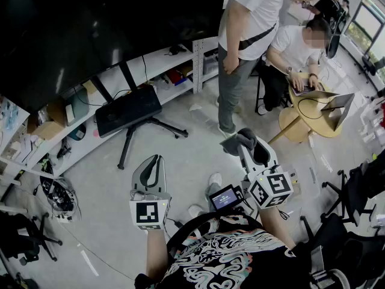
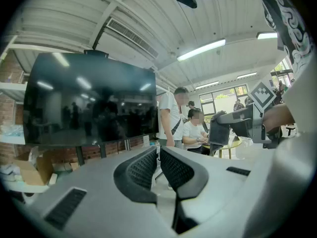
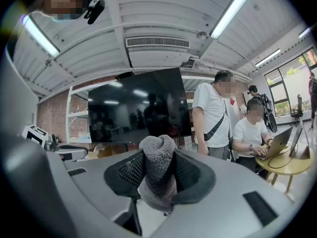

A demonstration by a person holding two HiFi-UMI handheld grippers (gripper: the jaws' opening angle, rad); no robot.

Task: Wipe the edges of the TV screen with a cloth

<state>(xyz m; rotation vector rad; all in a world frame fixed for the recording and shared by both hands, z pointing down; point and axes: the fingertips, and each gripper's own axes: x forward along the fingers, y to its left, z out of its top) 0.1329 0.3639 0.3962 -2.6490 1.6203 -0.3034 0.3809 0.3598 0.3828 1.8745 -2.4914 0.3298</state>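
The big black TV screen [image 1: 90, 29] stands on its legs at the upper left, and also shows ahead as the TV [image 2: 89, 100] and the TV [image 3: 138, 105] in both gripper views. My right gripper [image 1: 243, 140] is shut on a rolled grey cloth [image 1: 234, 142]; the cloth [image 3: 157, 170] bulges up between the jaws. My left gripper [image 1: 156, 160] is held low beside it, well short of the TV. Seen in its own view, the left gripper [image 2: 158, 151] is shut with nothing between its jaws.
A black case on a wheeled stand [image 1: 128, 110] sits on the floor below the TV, with white shelving [image 1: 180, 71] behind. A person [image 1: 246, 47] stands to the right. Another person [image 1: 298, 53] sits with a laptop at a round wooden table [image 1: 319, 122]. Office chairs [image 1: 355, 191] crowd the right side.
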